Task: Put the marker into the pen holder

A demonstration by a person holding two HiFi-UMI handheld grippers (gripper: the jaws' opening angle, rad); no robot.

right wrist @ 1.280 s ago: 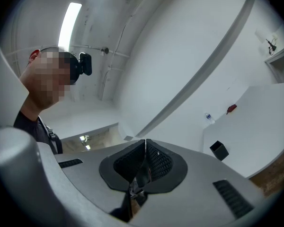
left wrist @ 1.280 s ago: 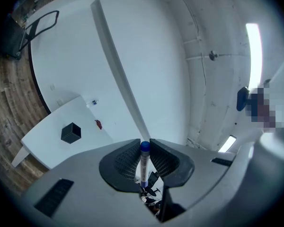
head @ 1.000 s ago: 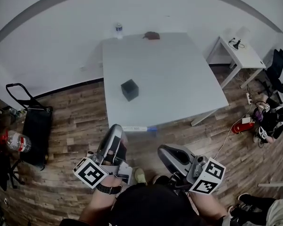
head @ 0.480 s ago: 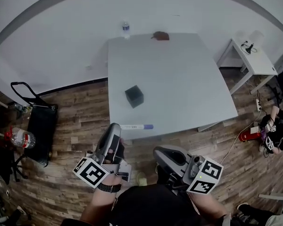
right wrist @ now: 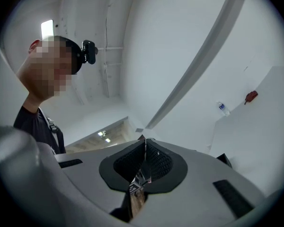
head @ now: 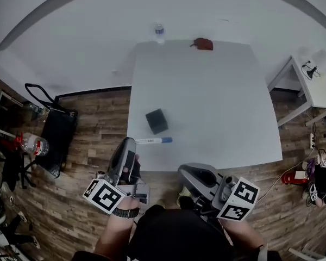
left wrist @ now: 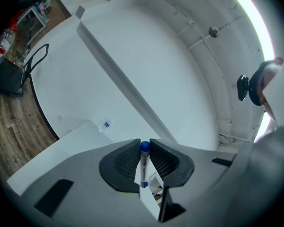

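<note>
White, blue-capped marker [head: 152,141] was clamped in left gripper [head: 130,143] near black pen holder [head: 156,120]; right gripper [right wrist: 145,143] jaws met, empty.

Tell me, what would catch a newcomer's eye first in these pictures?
First, the blue-capped marker pinched in the left tool, held above the near-left part of the big white table. Just beyond it stands a small black pen holder, stark against the white top. The right tool is shut on nothing, close to the person's body.
</note>
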